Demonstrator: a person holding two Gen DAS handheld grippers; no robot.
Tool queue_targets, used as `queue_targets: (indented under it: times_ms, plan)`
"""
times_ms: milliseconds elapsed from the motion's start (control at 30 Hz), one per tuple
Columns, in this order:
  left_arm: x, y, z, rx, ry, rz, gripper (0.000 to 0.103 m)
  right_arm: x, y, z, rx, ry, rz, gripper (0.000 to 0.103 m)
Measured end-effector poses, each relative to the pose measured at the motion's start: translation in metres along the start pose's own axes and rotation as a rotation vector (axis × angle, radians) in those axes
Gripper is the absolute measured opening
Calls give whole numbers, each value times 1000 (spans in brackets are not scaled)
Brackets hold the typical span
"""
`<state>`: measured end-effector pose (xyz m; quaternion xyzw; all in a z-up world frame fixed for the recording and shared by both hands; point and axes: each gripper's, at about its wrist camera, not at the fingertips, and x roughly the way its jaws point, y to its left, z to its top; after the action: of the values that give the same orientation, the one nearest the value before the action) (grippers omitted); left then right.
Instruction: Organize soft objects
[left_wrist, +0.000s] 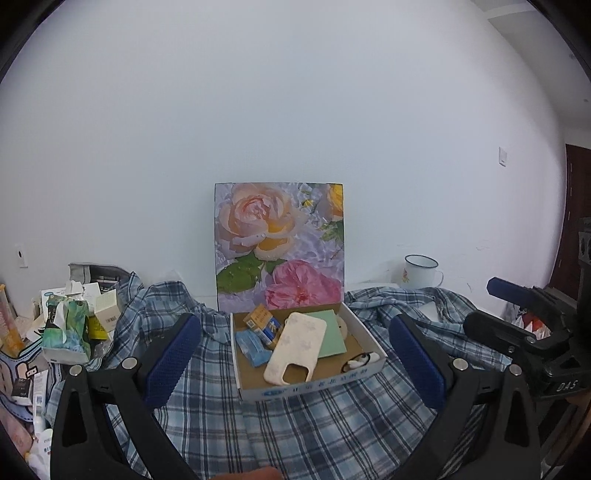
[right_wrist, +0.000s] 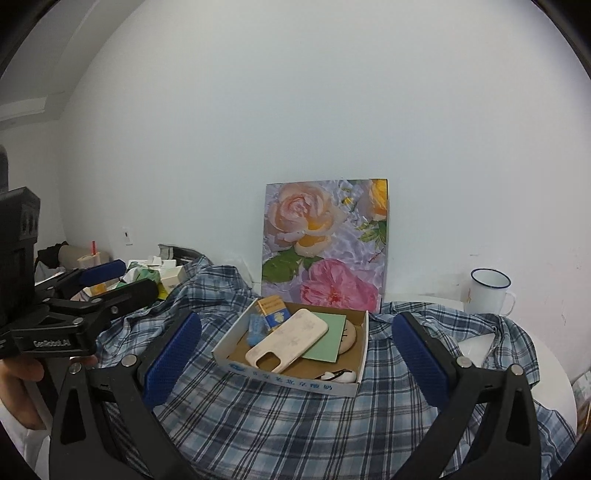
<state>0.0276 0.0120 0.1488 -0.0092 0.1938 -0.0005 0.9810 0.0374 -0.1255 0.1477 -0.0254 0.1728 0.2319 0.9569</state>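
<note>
Both claws hang spread wide and empty above a blue plaid shirt (left_wrist: 295, 424) draped over the surface. The left claw (left_wrist: 295, 354) has its blue pads (left_wrist: 173, 354) parted to either side of a shallow cardboard tray (left_wrist: 310, 386), which sits straight ahead between them, resting on the shirt. The right claw (right_wrist: 295, 354) is likewise released, and from its view the same tray lies ahead and turned slightly, one corner nearest.

Inside the tray a pale phone case (left_wrist: 295, 349) lies slantwise over a green card (left_wrist: 332, 332); a small orange-and-blue box (left_wrist: 264, 325) and a blue packet (left_wrist: 253, 347) crowd the far-left corner, and a small white and black item (left_wrist: 360, 360) sits in the near-right corner. The tray's walls are low.

Beyond the tray a flower picture (left_wrist: 279, 245) stands upright against the wall, its lower edge just behind the tray's back rim. Open plaid cloth fills the room between each claw and the tray's front wall, and more lies to the right.

Left of the left claw is a heap of clutter with a green tissue pack (left_wrist: 66, 332) at its near edge. Far right, well apart, an enamel mug (right_wrist: 489, 291) stands near the wall on the bare white surface (right_wrist: 476, 347), which shows through a gap in the shirt.
</note>
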Motion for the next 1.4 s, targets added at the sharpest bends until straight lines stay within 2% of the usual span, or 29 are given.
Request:
queue_targets:
  times_ms: [200,300,433,500,667,867,1000,1167,1300,1400]
  plan:
    - [-10,-2,-18,5,-7,-36,103,-12,9,-14,-21,-12,-34,103]
    - [-10,-1,-26,-5,1,-64,103,-10,9,-22,-16,2,-29,103]
    - [-4,-1,-40,0,12,-46,103,-5,8,-37,-8,8,-15,103]
    - [1,-1,-49,5,34,-73,103,-1,5,-46,-7,3,-8,103]
    - [11,2,-68,24,24,-7,103,13,0,-69,4,16,-11,103]
    - [32,12,-89,15,54,-2,103,30,-1,-83,-2,73,-13,103]
    - [34,11,-90,16,35,8,103,38,2,-87,-16,97,-20,103]
    - [47,6,-95,44,86,12,103,54,8,-94,-38,169,-25,103]
    - [50,14,-97,2,107,-8,103,67,16,-99,-71,230,14,103]
    - [51,16,-97,-9,112,-12,103,70,23,-101,-107,246,-4,103]
